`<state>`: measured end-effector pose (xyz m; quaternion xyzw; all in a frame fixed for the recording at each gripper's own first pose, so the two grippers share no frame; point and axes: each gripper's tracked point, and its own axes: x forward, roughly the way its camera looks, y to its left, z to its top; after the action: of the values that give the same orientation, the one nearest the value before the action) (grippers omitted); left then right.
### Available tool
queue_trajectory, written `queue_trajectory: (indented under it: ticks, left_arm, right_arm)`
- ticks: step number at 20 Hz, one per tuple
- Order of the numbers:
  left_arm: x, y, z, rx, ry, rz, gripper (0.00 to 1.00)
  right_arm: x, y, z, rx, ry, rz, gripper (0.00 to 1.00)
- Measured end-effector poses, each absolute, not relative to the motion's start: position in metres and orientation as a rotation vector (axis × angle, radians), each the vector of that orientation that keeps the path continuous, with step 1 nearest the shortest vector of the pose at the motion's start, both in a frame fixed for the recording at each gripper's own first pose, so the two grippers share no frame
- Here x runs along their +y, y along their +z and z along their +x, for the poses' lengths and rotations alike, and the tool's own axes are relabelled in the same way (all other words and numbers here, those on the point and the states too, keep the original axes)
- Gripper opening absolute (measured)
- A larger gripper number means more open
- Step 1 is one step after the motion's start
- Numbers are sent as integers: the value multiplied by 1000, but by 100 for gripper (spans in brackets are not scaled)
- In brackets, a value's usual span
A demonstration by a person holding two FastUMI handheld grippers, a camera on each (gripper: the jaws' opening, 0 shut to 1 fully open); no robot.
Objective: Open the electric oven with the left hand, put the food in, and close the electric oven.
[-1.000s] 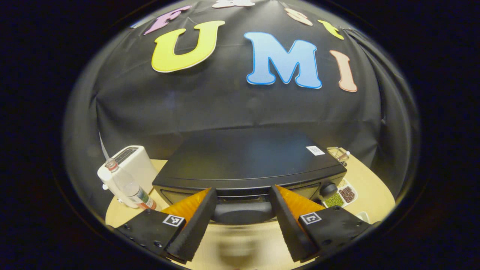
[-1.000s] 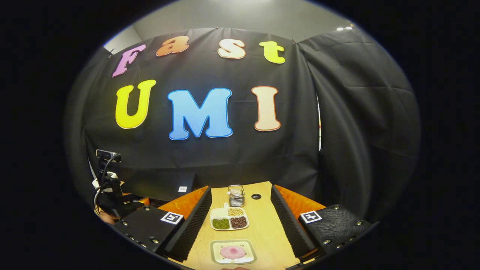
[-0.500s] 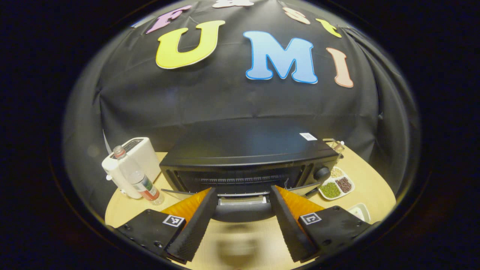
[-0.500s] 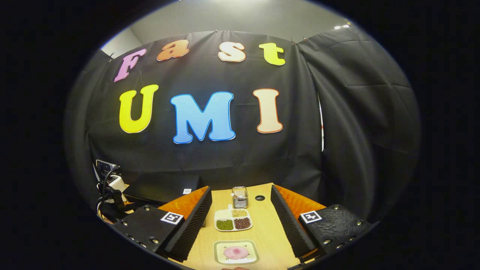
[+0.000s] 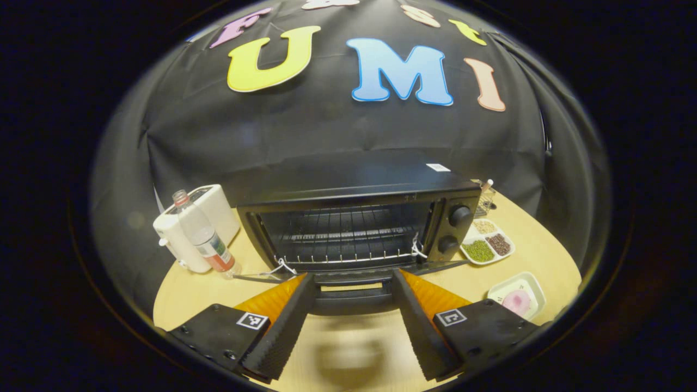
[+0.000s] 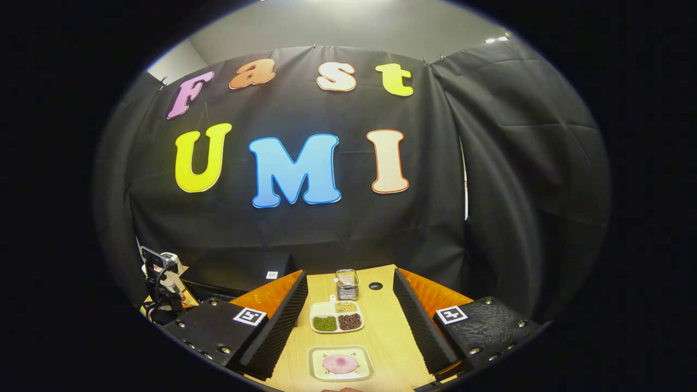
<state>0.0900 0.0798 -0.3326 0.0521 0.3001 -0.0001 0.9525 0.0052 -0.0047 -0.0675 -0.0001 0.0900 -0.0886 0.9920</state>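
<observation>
Holding the door handle [image 5: 353, 300] between its fingers, my left gripper [image 5: 353, 326] keeps the electric oven [image 5: 354, 218] open, door [image 5: 348, 272] lowered, wire rack [image 5: 343, 239] exposed. Whether both fingers press the handle I cannot tell. My right gripper [image 6: 348, 337] hangs wide and empty above the surface [image 6: 381, 326], straddling the food [image 6: 340, 363] on its small plate [image 6: 316, 373], near a divided dish [image 6: 336, 317].

Oven door [image 5: 351, 283] partly behind jaws.

Left tongs [image 5: 353, 321] spread wide, both fingers level; right tongs [image 6: 348, 326] likewise parted, gripping nothing
</observation>
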Motion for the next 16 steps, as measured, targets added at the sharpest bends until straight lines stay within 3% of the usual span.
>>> queue_trajectory:
  ticks: [3, 6, 7, 9, 10, 11, 15, 16]
  left_arm:
    - [79, -341, 80, 620, -4, 108, 96]
    - [79, -357, 67, 654, -2, 101, 100]
    - [79, -365, 61, 676, -6, 99, 92]
    - [78, -380, 51, 721, -17, 76, 100]
    - [83, -386, 45, 735, -12, 69, 96]
    - [87, -386, 44, 733, -4, 66, 100]
    - [93, -346, 45, 648, 2, 54, 100]
    - [94, -328, 48, 611, 3, 52, 96]
  right_arm:
    - [-1, -71, 2, 192, -172, 1, 98]
    - [4, -72, 0, 201, -160, -2, 98]
    - [6, -72, 0, 203, -156, -5, 98]
    - [9, -74, -1, 209, -149, -11, 98]
    - [9, -76, -2, 215, -145, -14, 98]
    - [9, -76, -3, 222, -142, -17, 98]
    - [7, -83, -1, 262, -115, 30, 98]
    - [4, -89, 1, 283, -107, 35, 98]
